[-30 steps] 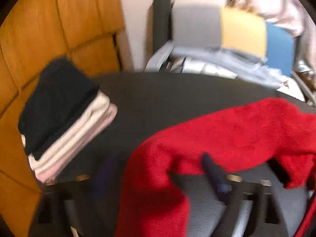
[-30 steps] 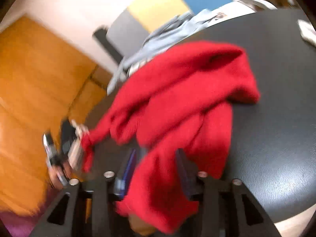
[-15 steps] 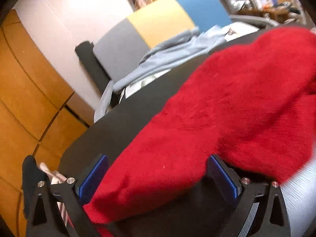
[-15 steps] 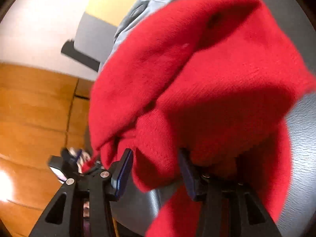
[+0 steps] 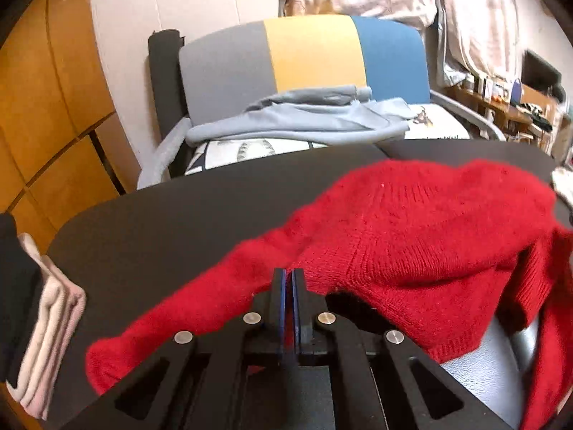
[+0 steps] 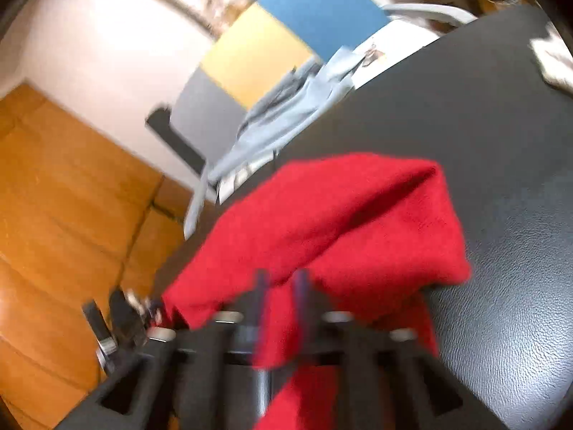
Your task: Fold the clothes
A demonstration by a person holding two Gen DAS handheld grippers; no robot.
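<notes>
1. At the near edge of the red knitted sweater, the left gripper has just snapped closed from wide open; its blue pads meet, and no knit shows between them, so whether it caught the sleeve stretched across its front I cannot tell.
2. Toward the sweater's other end, the right gripper is closing, with a red fold between its jaws.
3. A second ago the sweater lay slack and bunched; now it is drawn up between both grippers over the black table, so spreading it out for a fold looks close.
4. Left of the sweater sits a stack of folded clothes.
5. Beyond the sweater, grey-blue garments wait on a chair.
</notes>
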